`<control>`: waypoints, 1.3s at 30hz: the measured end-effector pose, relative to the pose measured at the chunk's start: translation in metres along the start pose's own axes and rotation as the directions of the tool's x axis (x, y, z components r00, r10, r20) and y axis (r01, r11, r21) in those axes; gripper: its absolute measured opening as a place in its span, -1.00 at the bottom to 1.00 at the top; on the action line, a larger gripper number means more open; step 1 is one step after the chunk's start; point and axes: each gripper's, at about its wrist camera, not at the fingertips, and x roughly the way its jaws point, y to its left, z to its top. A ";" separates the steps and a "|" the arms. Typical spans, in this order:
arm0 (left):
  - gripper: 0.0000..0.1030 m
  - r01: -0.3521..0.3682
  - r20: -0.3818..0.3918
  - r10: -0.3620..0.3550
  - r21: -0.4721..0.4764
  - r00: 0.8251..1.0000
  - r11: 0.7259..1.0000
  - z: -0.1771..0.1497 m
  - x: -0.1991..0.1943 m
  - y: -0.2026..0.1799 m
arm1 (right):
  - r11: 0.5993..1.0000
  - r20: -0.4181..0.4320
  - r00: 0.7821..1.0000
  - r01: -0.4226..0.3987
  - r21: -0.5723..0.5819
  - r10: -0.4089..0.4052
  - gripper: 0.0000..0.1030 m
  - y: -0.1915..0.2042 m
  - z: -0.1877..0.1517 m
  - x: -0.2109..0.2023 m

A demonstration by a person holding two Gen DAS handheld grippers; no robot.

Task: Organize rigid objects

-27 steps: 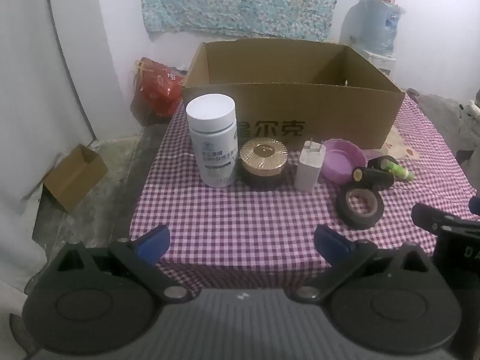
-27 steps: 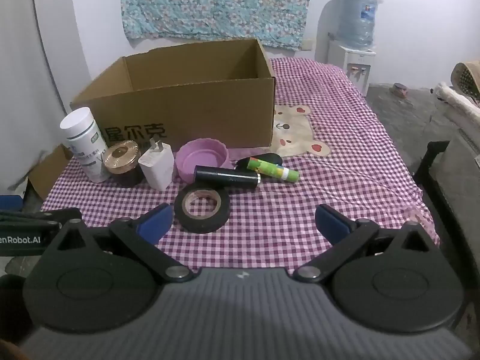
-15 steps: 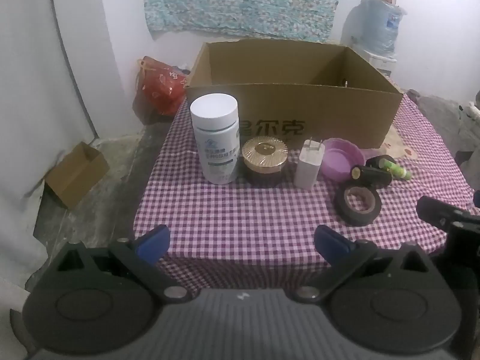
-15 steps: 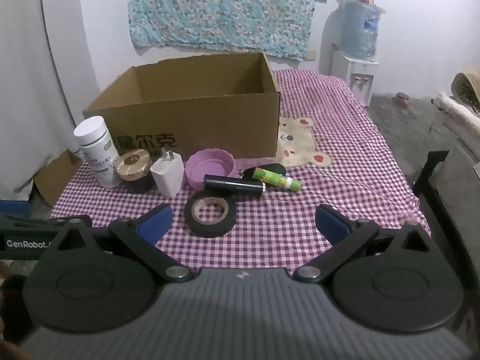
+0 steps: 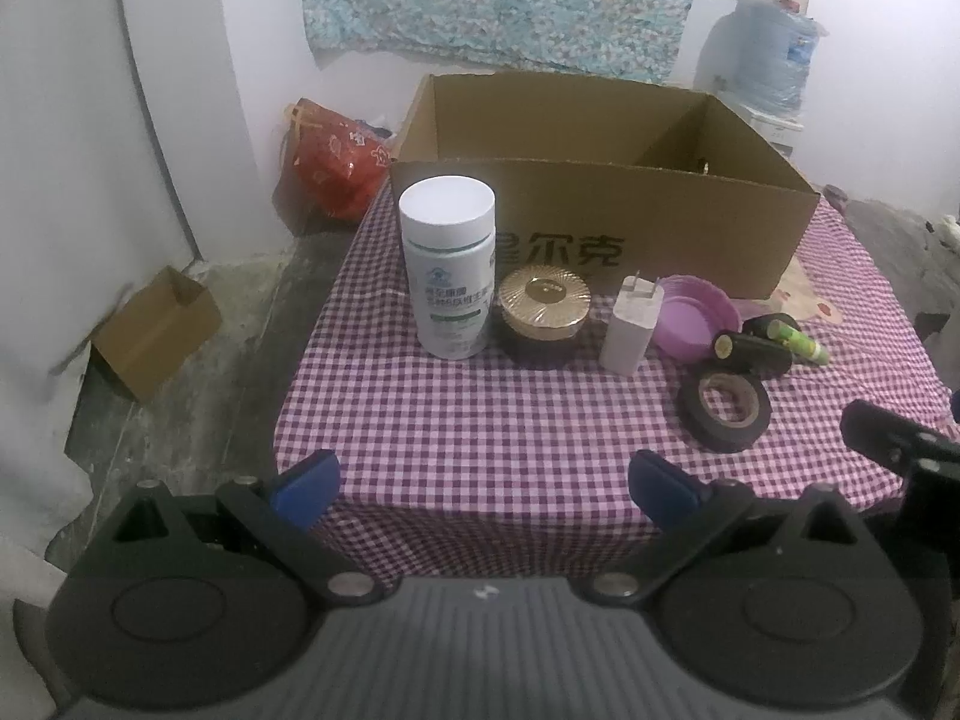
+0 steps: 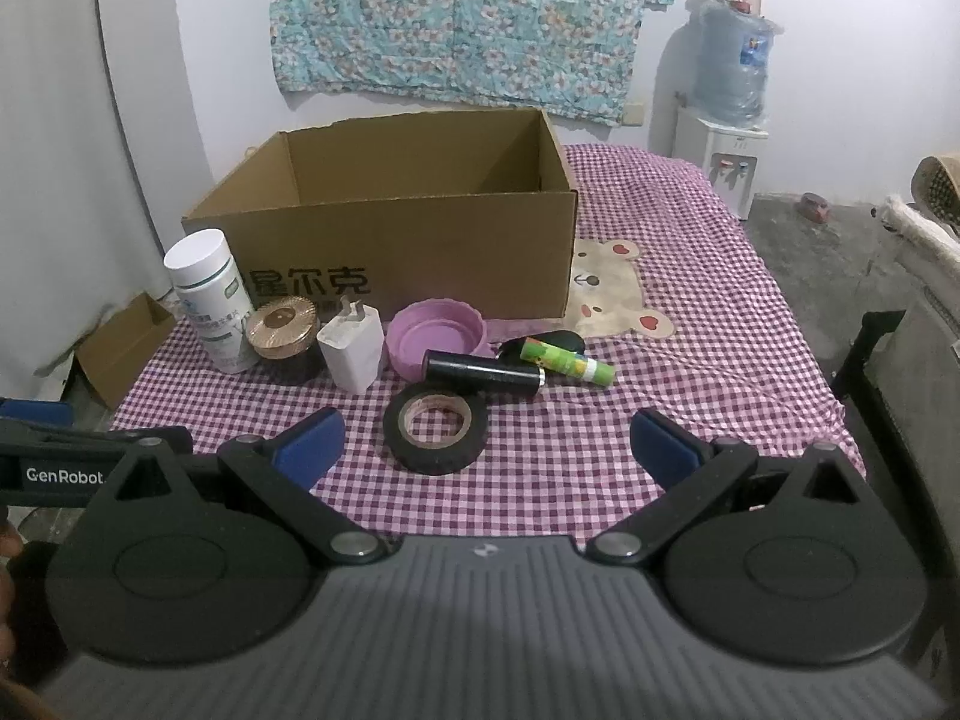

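Black gripper (image 6: 486, 441), blue fingertips (image 6: 312, 438), white "GenRobot" lettering

The box (image 6: 414, 252) is matt brown cardboard. The checked cloth (image 6: 690, 372) looks soft and a little wrinkled. The white bottle (image 5: 449, 267) is smooth plastic, the jar lid (image 5: 545, 302) shiny gold, the tape roll (image 6: 435, 429) matt black.

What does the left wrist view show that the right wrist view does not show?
Only the left wrist view shows the red bag on the floor beside the table.

Only the right wrist view shows the bear print on the cloth in full, and the dispenser body under the water bottle.

Both show the box, white bottle, gold-lidded jar, charger, purple bowl, black tube, glue stick and tape roll. The left gripper and right gripper are both open and empty.
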 end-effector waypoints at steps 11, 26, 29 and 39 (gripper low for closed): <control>0.99 -0.013 0.000 0.013 0.007 1.000 1.000 0.002 0.001 0.000 | 1.000 -0.002 1.000 0.005 -0.003 -0.005 0.98 -0.001 0.001 0.002; 0.99 -0.017 -0.001 0.017 0.008 1.000 1.000 0.003 0.002 0.000 | 1.000 0.003 1.000 0.006 -0.004 -0.006 0.98 -0.003 0.002 0.001; 0.99 -0.019 -0.002 0.019 0.010 1.000 1.000 0.003 0.002 -0.001 | 1.000 0.006 1.000 0.004 -0.006 -0.004 0.98 -0.002 0.002 0.001; 0.99 -0.025 -0.003 0.025 0.010 1.000 1.000 0.003 0.003 0.000 | 1.000 0.010 1.000 0.003 -0.009 -0.002 0.98 0.000 0.002 0.000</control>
